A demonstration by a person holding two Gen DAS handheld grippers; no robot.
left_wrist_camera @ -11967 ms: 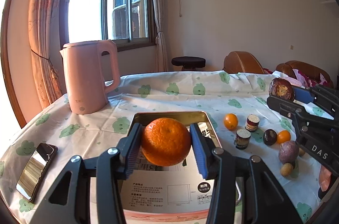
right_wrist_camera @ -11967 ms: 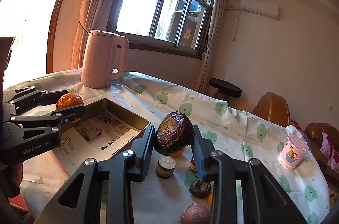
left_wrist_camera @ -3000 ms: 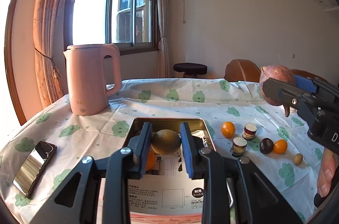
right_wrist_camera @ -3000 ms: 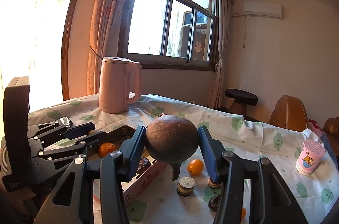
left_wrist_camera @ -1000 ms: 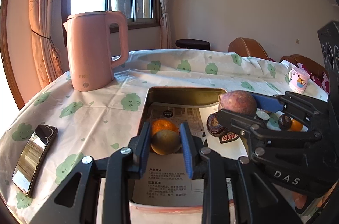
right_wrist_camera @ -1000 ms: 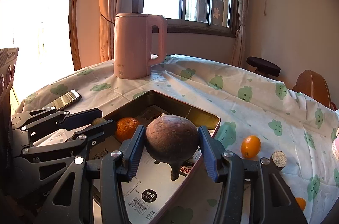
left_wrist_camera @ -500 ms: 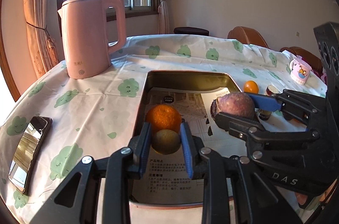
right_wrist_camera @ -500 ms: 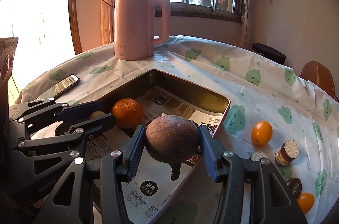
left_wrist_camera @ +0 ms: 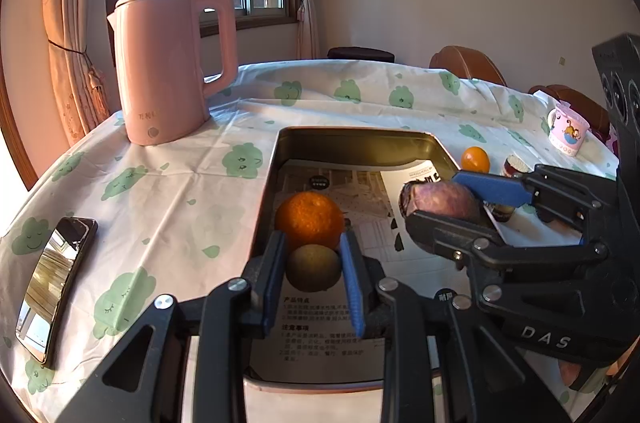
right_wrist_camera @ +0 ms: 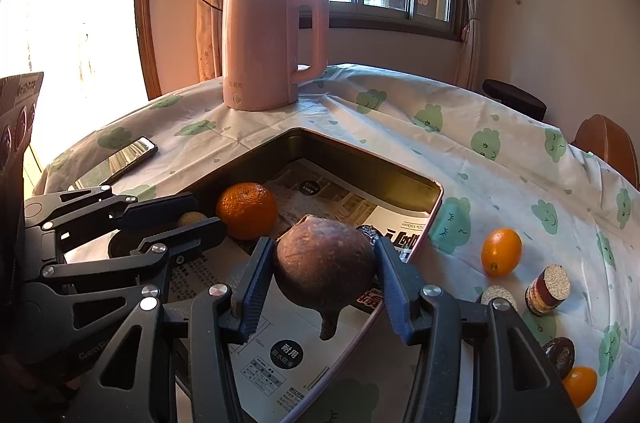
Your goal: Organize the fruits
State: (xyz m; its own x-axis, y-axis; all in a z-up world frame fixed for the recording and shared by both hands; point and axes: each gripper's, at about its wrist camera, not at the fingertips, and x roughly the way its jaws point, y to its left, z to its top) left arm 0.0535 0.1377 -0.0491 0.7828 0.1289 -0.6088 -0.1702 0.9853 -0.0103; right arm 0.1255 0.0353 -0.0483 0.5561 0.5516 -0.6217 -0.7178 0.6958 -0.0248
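A metal tray (left_wrist_camera: 352,137) lined with printed paper sits on the table; it also shows in the right wrist view (right_wrist_camera: 400,179). An orange (left_wrist_camera: 310,219) lies in it, also in the right wrist view (right_wrist_camera: 246,209). My left gripper (left_wrist_camera: 314,269) is shut on a small yellow-brown fruit (left_wrist_camera: 314,269), low in the tray just in front of the orange. My right gripper (right_wrist_camera: 324,273) is shut on a round purple-brown fruit (right_wrist_camera: 324,269) over the tray's right part, seen too in the left wrist view (left_wrist_camera: 440,201). A dark fruit (right_wrist_camera: 370,235) lies behind it.
A pink kettle (left_wrist_camera: 168,67) stands back left. A phone (left_wrist_camera: 54,281) lies at the left edge. Right of the tray lie a small orange fruit (right_wrist_camera: 500,251), cork-topped jars (right_wrist_camera: 548,289), a dark fruit (right_wrist_camera: 560,353) and another orange one (right_wrist_camera: 578,385). A pink cup (left_wrist_camera: 566,135) stands far right.
Both grippers have moved forward and lower into the tray with their fruits. The small fruit in my left gripper now sits close against the orange.
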